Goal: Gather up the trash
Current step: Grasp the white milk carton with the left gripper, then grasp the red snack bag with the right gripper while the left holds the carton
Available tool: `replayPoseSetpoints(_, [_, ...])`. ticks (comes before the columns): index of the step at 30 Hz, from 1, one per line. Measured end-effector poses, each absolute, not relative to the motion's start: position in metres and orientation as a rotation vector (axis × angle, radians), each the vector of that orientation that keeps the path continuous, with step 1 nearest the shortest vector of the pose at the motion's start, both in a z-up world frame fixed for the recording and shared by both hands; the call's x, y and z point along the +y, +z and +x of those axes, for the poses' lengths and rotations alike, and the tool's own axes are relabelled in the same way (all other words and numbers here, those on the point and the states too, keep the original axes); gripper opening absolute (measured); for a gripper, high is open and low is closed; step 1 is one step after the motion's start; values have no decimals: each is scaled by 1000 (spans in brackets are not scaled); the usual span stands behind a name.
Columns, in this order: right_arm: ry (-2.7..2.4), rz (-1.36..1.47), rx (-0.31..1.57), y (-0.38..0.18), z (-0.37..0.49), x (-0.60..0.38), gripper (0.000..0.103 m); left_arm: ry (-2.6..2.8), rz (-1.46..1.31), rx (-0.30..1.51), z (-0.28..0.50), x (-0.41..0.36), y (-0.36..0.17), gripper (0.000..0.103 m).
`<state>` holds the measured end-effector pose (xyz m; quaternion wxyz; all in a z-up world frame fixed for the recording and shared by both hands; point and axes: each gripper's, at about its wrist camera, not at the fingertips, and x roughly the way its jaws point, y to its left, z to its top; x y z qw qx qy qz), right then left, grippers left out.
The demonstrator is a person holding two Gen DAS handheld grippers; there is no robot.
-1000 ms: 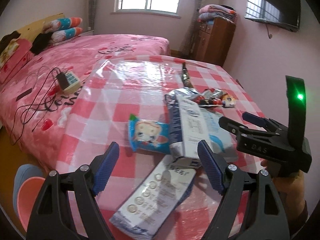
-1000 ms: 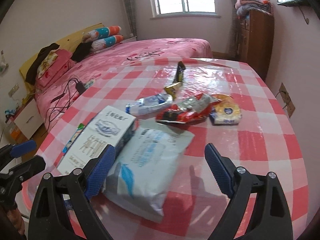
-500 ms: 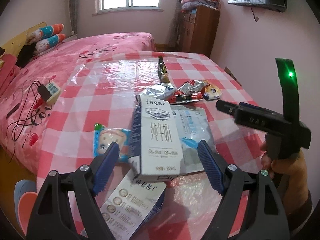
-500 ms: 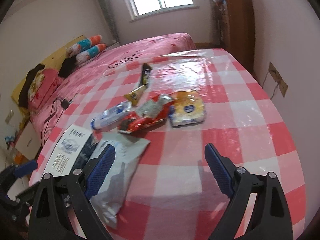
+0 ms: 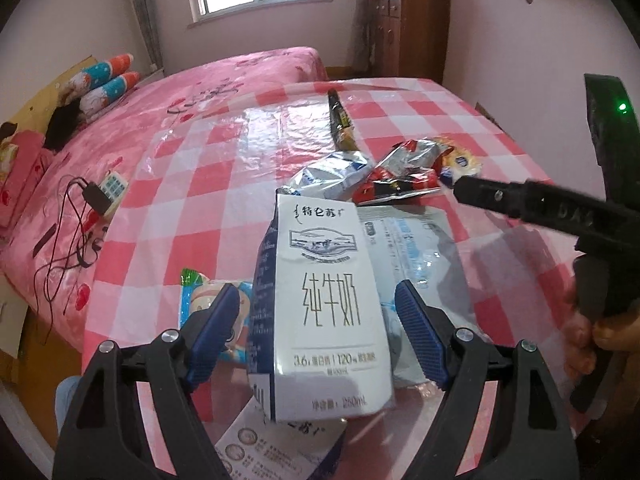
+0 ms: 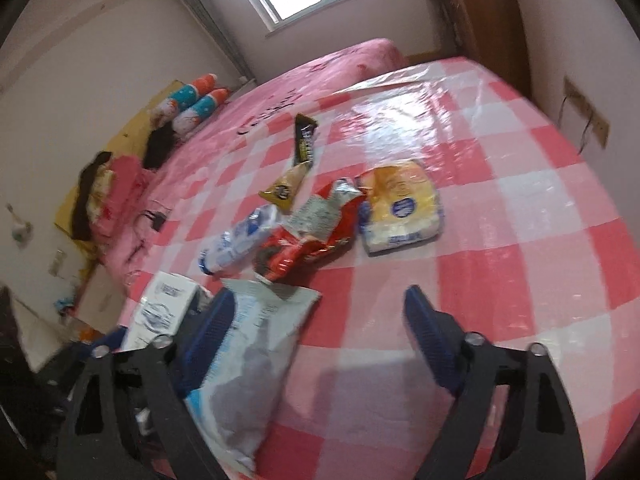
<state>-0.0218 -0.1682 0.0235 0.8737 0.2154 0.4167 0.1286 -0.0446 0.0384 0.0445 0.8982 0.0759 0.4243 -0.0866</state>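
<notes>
Since a second ago the left gripper has closed in on the white rectangular milk carton, which now lies between its wide-open blue fingers, neither pad touching it yet. The right gripper has swung toward the far wrappers; its fingers are spread wide and hold nothing. Under the carton lie a flat white printed box and a grey-white plastic pouch, all on the pink-checked plastic-covered surface. Farther off sit a crumpled red-and-silver snack bag, a yellow bread packet and a dark candy wrapper. If the fingers close off-centre, the smooth carton may well twist out, or drag the pouch along.
</notes>
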Motion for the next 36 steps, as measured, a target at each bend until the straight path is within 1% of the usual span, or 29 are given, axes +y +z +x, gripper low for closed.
replayPoseSetpoints(2, [293, 476, 878, 21, -16, -166, 76, -172, 153, 891, -41, 39, 41, 75])
replayPoseSetpoints(4, [313, 499, 887, 18, -12, -165, 67, -161, 151, 895, -39, 40, 38, 70])
replayPoseSetpoints(5, [324, 512, 892, 16, -9, -163, 66, -161, 141, 898, -38, 41, 37, 68])
replayPoseSetpoints(11, [354, 544, 901, 10, 5, -151, 55, -164, 125, 884, -36, 41, 36, 68])
replayPoseSetpoints(13, [352, 540, 908, 8, 8, -147, 47, -166, 113, 880, -37, 42, 37, 68])
replayPoseSetpoints(16, [344, 543, 911, 4, 12, -143, 40, -166, 89, 872, -37, 46, 37, 67])
replayPoseSetpoints(20, [320, 550, 906, 5, 16, -140, 38, -167, 52, 864, -36, 53, 39, 67])
replayPoseSetpoints(25, [281, 550, 892, 5, 17, -141, 22, -172, 16, 840, -39, 60, 45, 67])
replayPoseSetpoints(32, [274, 507, 871, 8, 13, -140, 19, -185, -19, 822, -45, 67, 50, 67])
replayPoseSetpoints(34, [282, 508, 861, 8, 13, -141, 16, -185, -27, 819, -47, 70, 52, 67])
replayPoseSetpoints(36, [294, 511, 849, 9, 11, -143, 15, -183, -39, 814, -49, 74, 54, 67])
